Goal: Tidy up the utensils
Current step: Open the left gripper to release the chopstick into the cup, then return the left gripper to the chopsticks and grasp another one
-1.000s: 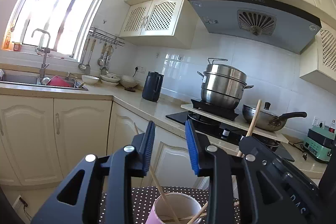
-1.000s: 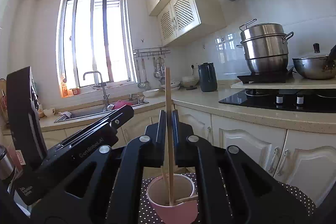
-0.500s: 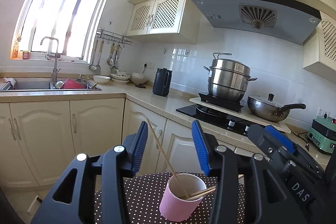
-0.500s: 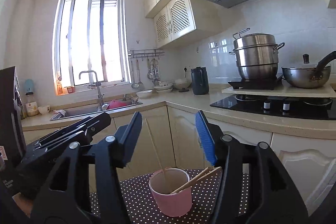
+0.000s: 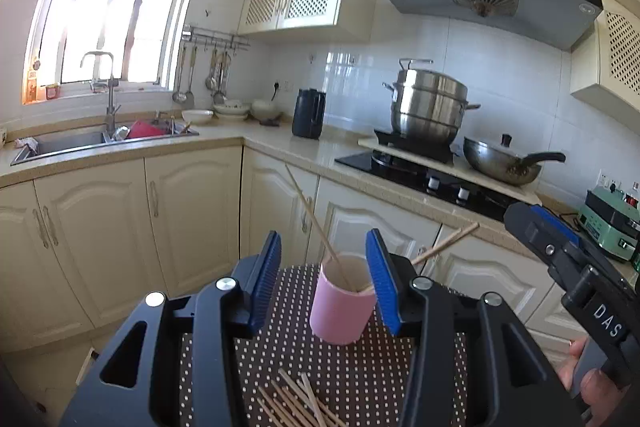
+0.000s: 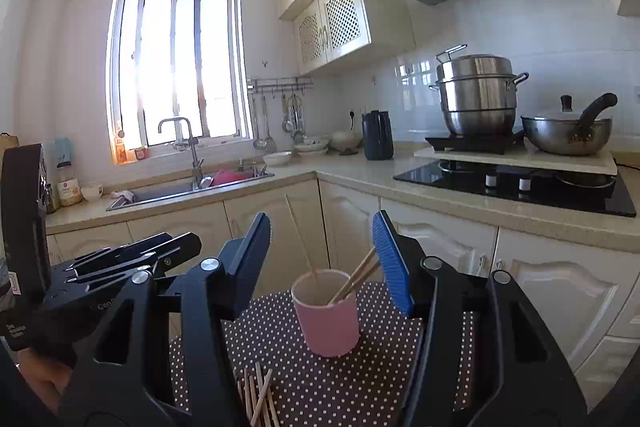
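A pink cup (image 5: 342, 301) (image 6: 326, 315) stands upright on a brown dotted cloth (image 5: 280, 347) (image 6: 276, 331). Wooden chopsticks lean in it: one to the left (image 5: 312, 215) (image 6: 298, 231), others to the right (image 5: 444, 245) (image 6: 358, 277). Several loose chopsticks (image 5: 296, 403) (image 6: 258, 395) lie on the cloth in front of the cup. My left gripper (image 5: 323, 247) is open and empty, with the cup beyond its fingers. My right gripper (image 6: 322, 227) is also open and empty, short of the cup. Each gripper shows at the edge of the other's view.
Cream cabinets and an L-shaped counter stand behind the small table. A sink (image 6: 188, 187) is at the left. A dark kettle (image 5: 308, 113), a steel steamer pot (image 5: 430, 107) and a wok (image 5: 502, 163) sit by the hob. A green appliance (image 5: 608, 227) is at the far right.
The right gripper opened and let go of the upright chopstick, which now leans in the cup. Both grippers drew back from the cup, bringing the loose chopsticks into view.
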Tool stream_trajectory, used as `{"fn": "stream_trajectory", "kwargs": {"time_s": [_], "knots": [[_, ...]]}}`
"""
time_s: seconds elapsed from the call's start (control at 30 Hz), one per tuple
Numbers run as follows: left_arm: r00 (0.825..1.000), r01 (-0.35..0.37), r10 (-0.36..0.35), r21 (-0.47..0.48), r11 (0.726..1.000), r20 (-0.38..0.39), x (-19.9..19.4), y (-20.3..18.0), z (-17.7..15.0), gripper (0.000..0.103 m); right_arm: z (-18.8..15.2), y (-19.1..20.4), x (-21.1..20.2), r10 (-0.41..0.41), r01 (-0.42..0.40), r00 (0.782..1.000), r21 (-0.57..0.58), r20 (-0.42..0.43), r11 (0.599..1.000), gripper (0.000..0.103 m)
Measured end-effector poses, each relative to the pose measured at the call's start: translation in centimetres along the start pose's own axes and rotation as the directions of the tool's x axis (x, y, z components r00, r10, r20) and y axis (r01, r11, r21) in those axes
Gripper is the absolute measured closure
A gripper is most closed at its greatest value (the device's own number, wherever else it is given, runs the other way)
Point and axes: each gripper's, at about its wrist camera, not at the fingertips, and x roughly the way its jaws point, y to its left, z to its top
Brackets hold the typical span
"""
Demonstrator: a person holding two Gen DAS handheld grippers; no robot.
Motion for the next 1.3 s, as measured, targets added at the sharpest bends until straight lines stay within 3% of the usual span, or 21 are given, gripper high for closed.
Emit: {"fn": "stream_trajectory", "kwargs": {"time_s": [0.13, 0.27, 0.43, 0.8, 0.87, 1.03, 1.07, 1.3], "knots": [[0.988, 0.019, -0.015, 0.026, 0.999, -0.156, 0.9, -0.5, -2.9, 0.059, -2.0, 0.1, -0.2, -0.007, 0.005, 0.993, -0.017, -0.116, 1.0, 0.05], [0.954, 0.011, 0.009, 0.066, 0.998, -0.298, 2.0, -1.2, -6.2, 0.059, -4.5, -0.3, 0.6, -0.011, 0.01, 0.966, -0.006, -0.259, 1.0, 0.05], [0.913, 0.003, 0.026, 0.069, 0.998, -0.408, 3.1, -1.1, -9.5, 0.059, -7.7, -0.6, 1.0, -0.017, 0.017, 0.926, -0.003, -0.377, 1.0, 0.05], [0.834, -0.013, 0.057, 0.084, 0.996, -0.549, 5.4, -0.7, -13.9, 0.059, -11.5, -0.9, 1.9, 0.007, 0.005, 0.86, 0.023, -0.51, 1.0, 0.05], [0.825, -0.009, 0.055, 0.083, 0.996, -0.563, 5.7, -0.7, -14.4, 0.065, -11.9, -1.1, 2.1, 0.013, 0.004, 0.849, 0.031, -0.528, 1.0, 0.05], [0.793, -0.015, 0.067, 0.09, 0.996, -0.605, 6.7, -0.4, -15.4, 0.092, -12.7, -1.3, 2.6, 0.036, -0.008, 0.825, 0.052, -0.563, 0.999, 0.05], [0.788, -0.015, 0.065, 0.087, 0.996, -0.612, 6.7, -0.4, -15.5, 0.092, -12.7, -1.3, 2.8, 0.041, -0.01, 0.82, 0.057, -0.571, 0.998, 0.05], [0.787, -0.014, 0.044, 0.054, 0.998, -0.616, 6.7, 0.1, -15.8, 0.097, -13.5, -1.1, 3.7, 0.076, -0.033, 0.781, 0.08, -0.62, 0.996, 0.05]]}}
